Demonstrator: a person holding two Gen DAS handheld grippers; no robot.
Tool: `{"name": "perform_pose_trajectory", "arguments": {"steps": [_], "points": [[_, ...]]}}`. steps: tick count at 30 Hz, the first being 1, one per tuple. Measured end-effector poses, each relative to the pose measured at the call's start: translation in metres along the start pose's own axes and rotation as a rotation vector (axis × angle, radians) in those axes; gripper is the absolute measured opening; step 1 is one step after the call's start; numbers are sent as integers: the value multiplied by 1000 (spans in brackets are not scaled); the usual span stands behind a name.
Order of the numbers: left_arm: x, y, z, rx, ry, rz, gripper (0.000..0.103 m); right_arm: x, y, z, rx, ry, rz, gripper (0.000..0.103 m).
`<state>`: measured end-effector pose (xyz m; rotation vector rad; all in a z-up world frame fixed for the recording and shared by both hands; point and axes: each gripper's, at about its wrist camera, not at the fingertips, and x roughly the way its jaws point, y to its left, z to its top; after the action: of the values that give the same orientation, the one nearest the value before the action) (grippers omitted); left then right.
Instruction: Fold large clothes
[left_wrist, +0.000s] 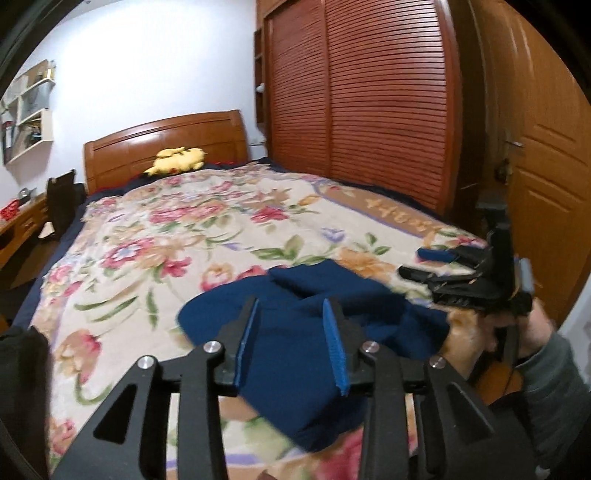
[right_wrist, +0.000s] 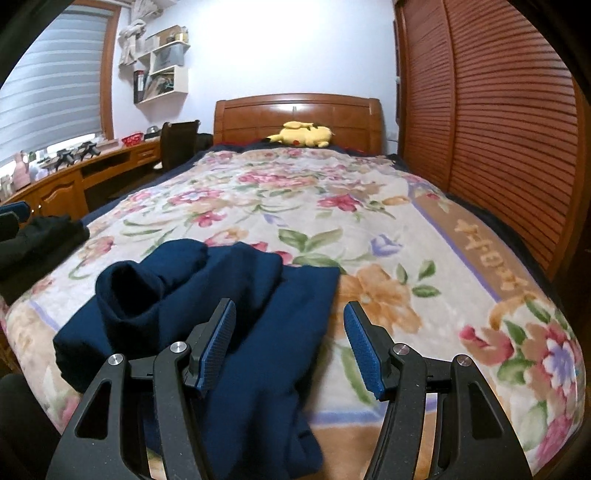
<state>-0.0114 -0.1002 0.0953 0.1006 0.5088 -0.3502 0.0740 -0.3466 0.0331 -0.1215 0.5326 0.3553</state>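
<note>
Garment: the navy garment (right_wrist: 236, 314) is lying in a folded heap on the floral blanket (right_wrist: 369, 229), right by the bed's foot edge and toward its left side, a rolled sleeve or collar bulging up at its left.
Left gripper: over in the left wrist view the left gripper (left_wrist: 291, 314) hovers above the navy cloth, jaws parted a modest gap, blue pads clear, nothing pinched between them.
Right gripper: the right gripper (right_wrist: 290, 314) stands wider open, its left finger over the garment's right part, its right finger out over bare blanket. Nothing gripped there either.
Right hand: from the left wrist camera you can see the hand (left_wrist: 517, 325) in a grey sleeve (left_wrist: 554, 373) carrying that gripper at the bed's right foot corner.
Black pile: dark clothing (right_wrist: 40, 236) sits at the left edge of the bed, apart from the navy piece.
Head end: a yellow plush toy (right_wrist: 303, 134) rests against the wooden headboard (right_wrist: 295, 110).
Right side: a slatted wardrobe (right_wrist: 498, 122) runs along the bed's right edge.
</note>
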Motion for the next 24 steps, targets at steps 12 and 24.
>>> {"name": "perform_pose_trajectory", "arguments": {"steps": [12, 24], "points": [[44, 65, -66, -97, 75, 83, 35, 1, 50, 42, -94, -8, 8, 62], [71, 108, -104, -152, 118, 95, 35, 52, 114, 46, -190, 110, 94, 62]]}}
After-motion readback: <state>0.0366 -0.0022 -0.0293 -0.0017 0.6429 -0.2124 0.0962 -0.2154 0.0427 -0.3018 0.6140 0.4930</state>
